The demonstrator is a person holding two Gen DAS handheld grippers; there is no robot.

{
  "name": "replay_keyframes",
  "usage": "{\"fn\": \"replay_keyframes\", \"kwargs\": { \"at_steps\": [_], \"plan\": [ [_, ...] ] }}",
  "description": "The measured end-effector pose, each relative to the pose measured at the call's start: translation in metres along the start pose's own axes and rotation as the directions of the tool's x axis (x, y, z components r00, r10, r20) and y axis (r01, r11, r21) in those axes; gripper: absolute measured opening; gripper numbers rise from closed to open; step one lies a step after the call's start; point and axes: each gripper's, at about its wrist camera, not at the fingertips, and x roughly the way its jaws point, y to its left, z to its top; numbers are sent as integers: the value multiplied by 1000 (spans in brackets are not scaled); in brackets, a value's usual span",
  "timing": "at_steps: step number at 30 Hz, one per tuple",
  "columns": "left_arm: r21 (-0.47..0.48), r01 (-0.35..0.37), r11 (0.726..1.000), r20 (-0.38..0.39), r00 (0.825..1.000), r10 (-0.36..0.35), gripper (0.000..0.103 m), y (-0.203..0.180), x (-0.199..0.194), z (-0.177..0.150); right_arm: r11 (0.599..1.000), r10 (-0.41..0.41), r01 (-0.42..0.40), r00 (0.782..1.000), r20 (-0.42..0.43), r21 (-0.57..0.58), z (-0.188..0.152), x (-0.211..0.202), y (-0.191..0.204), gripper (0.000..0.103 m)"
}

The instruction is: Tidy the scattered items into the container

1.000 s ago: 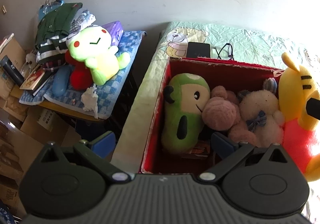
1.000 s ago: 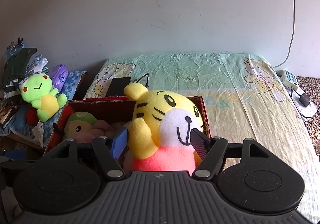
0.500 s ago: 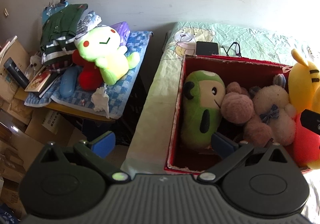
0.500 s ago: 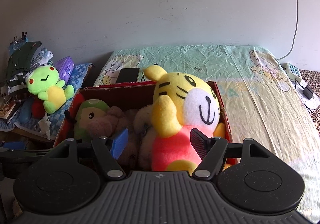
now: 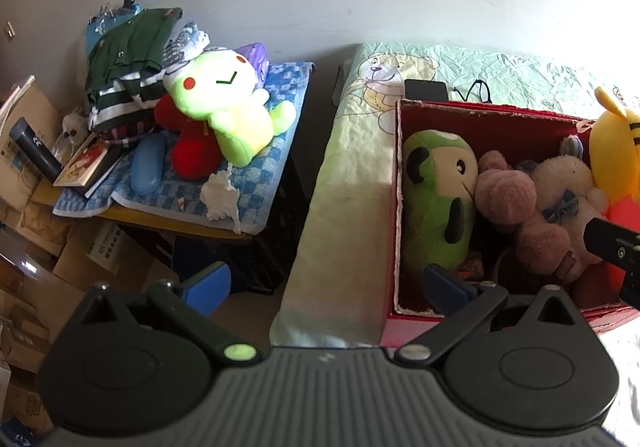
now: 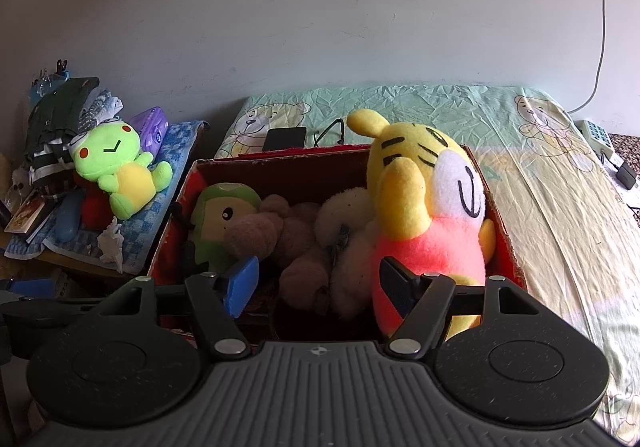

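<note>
On the bed [image 6: 540, 207], against its left edge, stood the red box [image 6: 280, 163], taken here as the landmark. Inside the box, at its right end, a yellow tiger plush [image 6: 428, 207] sat upright, rising above the rim. A white plush [image 5: 564, 183] and a brown plush [image 5: 516, 203] lay in the middle of the box, and a green plush [image 5: 436, 203] lay along its left wall. The right gripper [image 6: 316, 281] hovered at the near side of the box, spread wide and holding nothing, its right finger just in front of the tiger's red body. The left gripper [image 5: 324, 285] stood wide apart and empty near the box's near-left corner. Left of the box, on a cluttered worktop [image 5: 160, 217], lay a lime-green frog plush [image 5: 224, 111]. Behind the box, a black phone [image 6: 286, 138] and spectacles [image 5: 476, 89] rested on the bed.
</note>
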Motion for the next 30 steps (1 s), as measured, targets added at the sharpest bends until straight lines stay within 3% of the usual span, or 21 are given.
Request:
{"fn": "replay_keyframes", "kwargs": {
  "at_steps": [7, 11, 24, 30],
  "plan": [
    [28, 89, 996, -9, 996, -88, 102, -7, 0, 1, 1000, -16, 16, 1000, 16, 25, -1, -4, -7, 64],
    [52, 96, 994, -9, 995, -96, 102, -21, 0, 6, 998, -25, 25, 1000, 8, 54, 1, -4, -18, 47],
    [60, 112, 992, -1, 994, -112, 102, -38, 2, 17, 997, -37, 36, 999, 8, 66, 3, -6, -29, 48],
    [75, 110, 991, -66, 992, -105, 102, -46, 9, 26, 998, -18, 22, 998, -60, 65, 17, 2, -30, 51]
  ]
}}
